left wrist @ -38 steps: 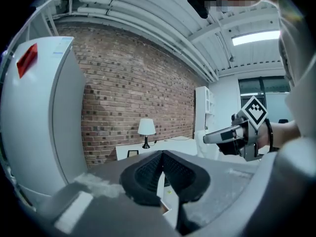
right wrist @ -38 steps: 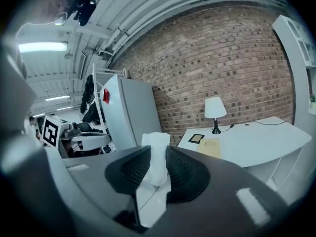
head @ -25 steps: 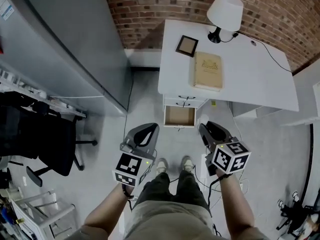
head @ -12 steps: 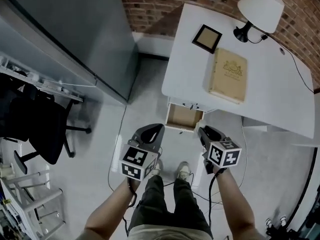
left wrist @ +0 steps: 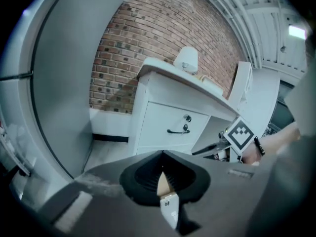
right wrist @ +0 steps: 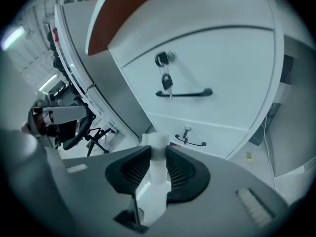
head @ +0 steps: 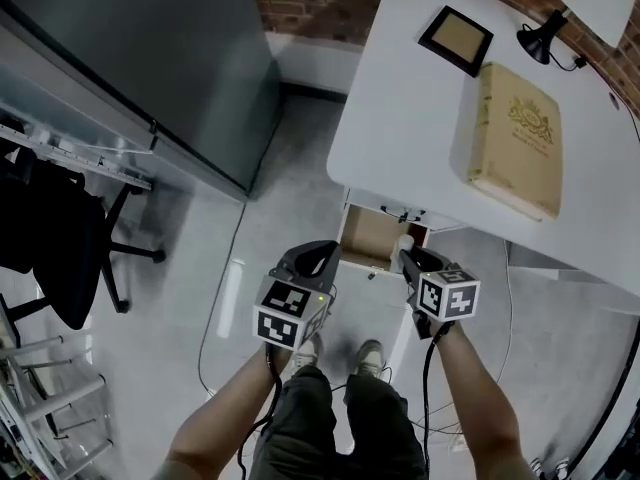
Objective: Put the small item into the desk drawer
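Currently, the right gripper (right wrist: 158, 158) is clenched on the bottle (right wrist: 159, 144), a small white item standing upright between the ribbed pads, its neck clear above them. In the head view the bottle sits at the right front corner of the open drawer (head: 372, 236); its height above the drawer cannot be told. The left gripper (left wrist: 163, 174) has its jaws pressed together with nothing gripped, tips near the drawer's left front corner. Each gripper carries a cube with black-and-white square markers.

On the desk (head: 400, 118) lies a tan book (head: 515, 138) with a gold emblem; its lettering is too small to read. A frame (head: 455, 40) lies just beside the book.

Both forearms reach forward from the body, roughly parallel, grippers side by side and apart, pointing at the desk front. The right gripper view shows the closed upper drawer (right wrist: 207, 58) with a key (right wrist: 167, 80) hanging from its lock above a black handle (right wrist: 183, 94).
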`<state>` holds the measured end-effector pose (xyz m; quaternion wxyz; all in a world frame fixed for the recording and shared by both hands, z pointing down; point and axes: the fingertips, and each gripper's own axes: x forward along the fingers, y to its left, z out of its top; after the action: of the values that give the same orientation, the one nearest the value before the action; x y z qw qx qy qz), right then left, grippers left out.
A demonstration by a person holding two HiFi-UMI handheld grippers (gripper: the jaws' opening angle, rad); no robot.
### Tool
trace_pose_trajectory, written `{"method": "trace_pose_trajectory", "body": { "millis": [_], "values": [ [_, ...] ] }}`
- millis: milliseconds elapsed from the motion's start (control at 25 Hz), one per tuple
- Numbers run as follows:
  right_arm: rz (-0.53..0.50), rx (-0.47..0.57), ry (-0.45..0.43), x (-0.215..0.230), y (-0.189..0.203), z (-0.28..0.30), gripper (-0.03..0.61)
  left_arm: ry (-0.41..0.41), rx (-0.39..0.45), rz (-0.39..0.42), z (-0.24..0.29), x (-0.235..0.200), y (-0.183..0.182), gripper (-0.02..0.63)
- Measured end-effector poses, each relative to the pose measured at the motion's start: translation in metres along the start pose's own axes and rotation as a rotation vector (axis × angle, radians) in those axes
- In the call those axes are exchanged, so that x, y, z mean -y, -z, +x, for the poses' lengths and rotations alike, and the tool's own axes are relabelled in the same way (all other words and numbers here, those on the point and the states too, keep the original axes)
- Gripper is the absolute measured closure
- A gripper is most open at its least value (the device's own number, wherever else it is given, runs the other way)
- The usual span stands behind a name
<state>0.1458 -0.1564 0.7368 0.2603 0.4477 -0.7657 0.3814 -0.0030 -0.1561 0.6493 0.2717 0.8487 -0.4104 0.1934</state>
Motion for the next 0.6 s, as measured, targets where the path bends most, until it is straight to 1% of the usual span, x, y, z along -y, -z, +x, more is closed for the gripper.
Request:
{"method": "trace_pose_trajectory", "body": {
  "millis": [160, 320, 600],
  "values": [
    [-0.026, -0.04, 0.009, 0.027, 0.035, 0.054, 0.472, -0.002, -0.006, 0.005, 0.04, -0.024, 0.047, 0.611],
    [-0.057, -0.098, 0.03, 0.057, 0.072, 0.106, 0.472, 0.011, -0.02, -0.015, 0.075, -0.042, 0.089, 0.611],
    [-0.056, -0.181, 0.057, 0.102, 0.128, 0.176, 0.471, 0.025, -0.033, -0.013, 0.134, -0.066, 0.154, 0.612]
  ]
}}
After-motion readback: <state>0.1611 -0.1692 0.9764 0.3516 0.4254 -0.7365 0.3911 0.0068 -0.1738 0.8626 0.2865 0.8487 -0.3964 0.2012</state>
